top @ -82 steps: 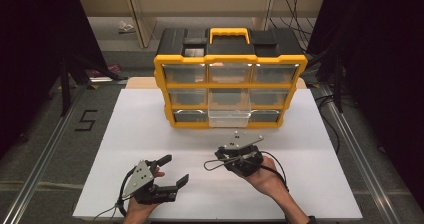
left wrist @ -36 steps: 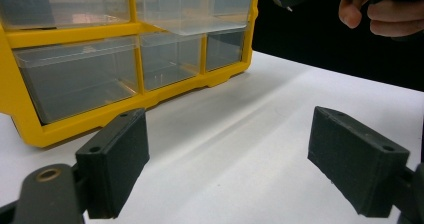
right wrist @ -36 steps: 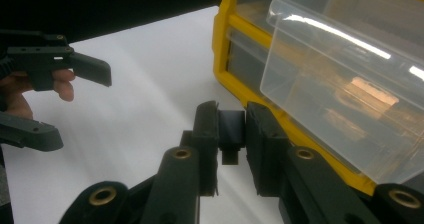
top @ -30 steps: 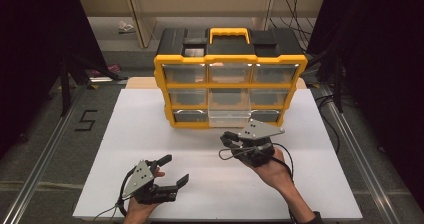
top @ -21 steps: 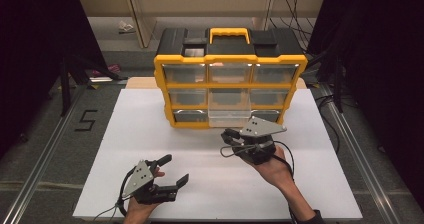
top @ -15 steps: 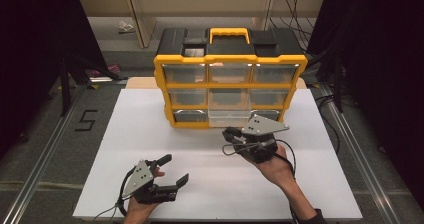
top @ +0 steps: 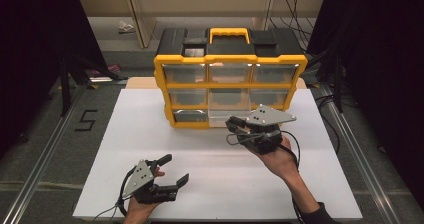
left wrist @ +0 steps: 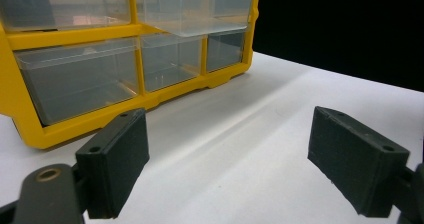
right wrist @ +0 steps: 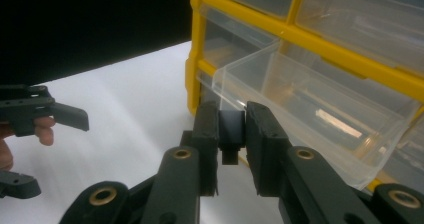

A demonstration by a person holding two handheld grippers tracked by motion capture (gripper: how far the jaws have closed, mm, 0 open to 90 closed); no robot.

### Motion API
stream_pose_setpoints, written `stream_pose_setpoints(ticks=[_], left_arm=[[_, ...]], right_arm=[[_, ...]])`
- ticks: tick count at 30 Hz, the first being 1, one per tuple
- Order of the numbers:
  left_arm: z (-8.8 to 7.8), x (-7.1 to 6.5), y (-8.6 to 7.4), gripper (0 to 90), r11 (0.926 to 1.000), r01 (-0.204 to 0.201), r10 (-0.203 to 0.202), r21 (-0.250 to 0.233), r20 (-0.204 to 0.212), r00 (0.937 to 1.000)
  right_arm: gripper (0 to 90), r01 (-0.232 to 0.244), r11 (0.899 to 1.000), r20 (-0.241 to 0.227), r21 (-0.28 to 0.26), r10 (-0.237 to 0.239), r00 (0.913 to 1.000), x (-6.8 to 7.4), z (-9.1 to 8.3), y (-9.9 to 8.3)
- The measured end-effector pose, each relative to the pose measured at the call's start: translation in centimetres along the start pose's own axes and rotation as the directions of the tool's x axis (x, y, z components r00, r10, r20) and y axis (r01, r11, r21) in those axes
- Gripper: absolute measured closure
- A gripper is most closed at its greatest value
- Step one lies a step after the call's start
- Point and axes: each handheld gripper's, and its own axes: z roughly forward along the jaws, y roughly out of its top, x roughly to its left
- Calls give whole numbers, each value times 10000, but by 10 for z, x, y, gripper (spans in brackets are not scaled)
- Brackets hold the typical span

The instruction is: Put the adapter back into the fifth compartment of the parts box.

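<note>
Now right gripper (right wrist: pixel 232 134) raised, clamping a small black block (right wrist: pixel 231 134); left gripper (top: pixel 167 171) gaping.

The white counter (top: pixel 215 184) is brightly and evenly lit against dark surroundings; shadows are soft. Both gripper views are soft-focused, with near jaws slightly blurred.

small black block (right wrist: pixel 231 134) upright, pinched just before the pulled-out clear drawer (right wrist: pixel 320 116)

A white table (top: pixel 150 134) bears a yellow drawer organizer (top: pixel 230 91) (one drawer out).
</note>
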Motion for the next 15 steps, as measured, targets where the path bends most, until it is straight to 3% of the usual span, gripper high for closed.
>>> stream_pose_setpoints(ticks=[15], left_arm=[[0,0,0,160,10000,1,-1,13,-1,10000]], right_arm=[[764,14,9999,170,-124,-12,9999,-8,5,19]])
